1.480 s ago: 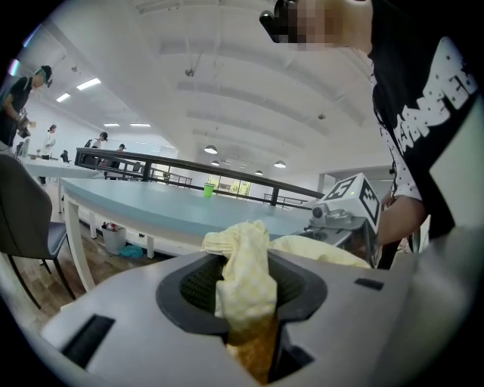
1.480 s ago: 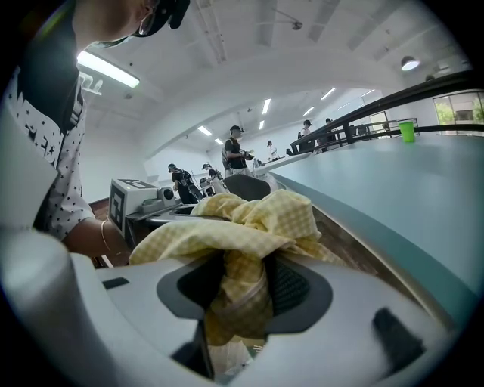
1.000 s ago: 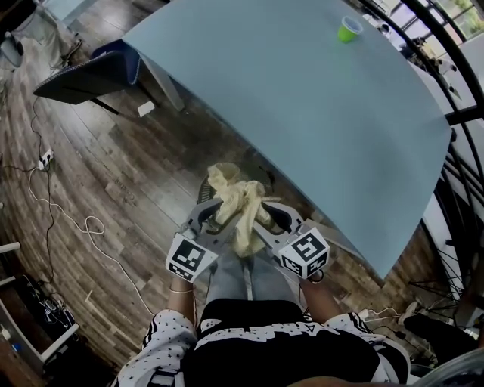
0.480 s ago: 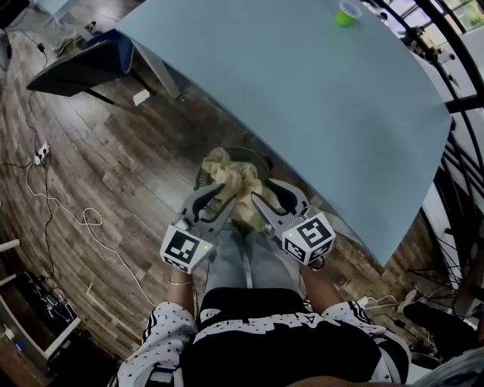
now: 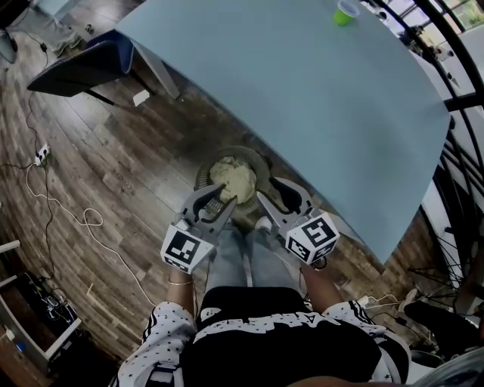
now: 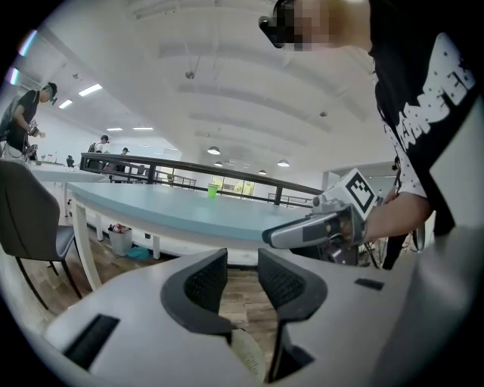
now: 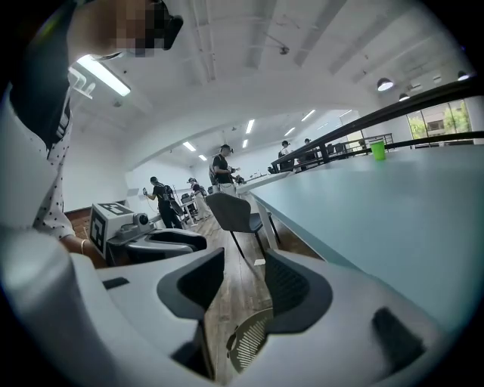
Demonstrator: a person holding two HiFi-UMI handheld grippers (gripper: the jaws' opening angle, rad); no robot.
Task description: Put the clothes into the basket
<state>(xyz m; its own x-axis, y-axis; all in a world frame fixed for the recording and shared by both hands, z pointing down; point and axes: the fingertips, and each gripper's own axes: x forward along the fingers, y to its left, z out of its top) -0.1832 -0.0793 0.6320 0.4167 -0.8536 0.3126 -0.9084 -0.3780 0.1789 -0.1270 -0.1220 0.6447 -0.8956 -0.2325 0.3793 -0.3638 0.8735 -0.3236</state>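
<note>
Item: pale yellow clothes (image 5: 233, 180), bunched inside the round basket (image 5: 201, 177) on the floor at frame centre, beside the blue worktop (image 5: 302, 91); my left tool (image 5: 217, 201) and right tool (image 5: 276, 193), just below it, both part-open, holding nothing.

Cream clothes (image 5: 234, 180), pale blue table (image 5: 302, 91), green cup (image 5: 347, 11), brown wood-grain floor (image 5: 113, 174)

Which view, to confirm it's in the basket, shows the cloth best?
Head view: from above, the cloth lies bunched inside the basket. The left gripper view shows only a pale sliver at its bottom edge, unclear what; the right gripper view shows just the basket's perforated edge, no cloth.
</note>
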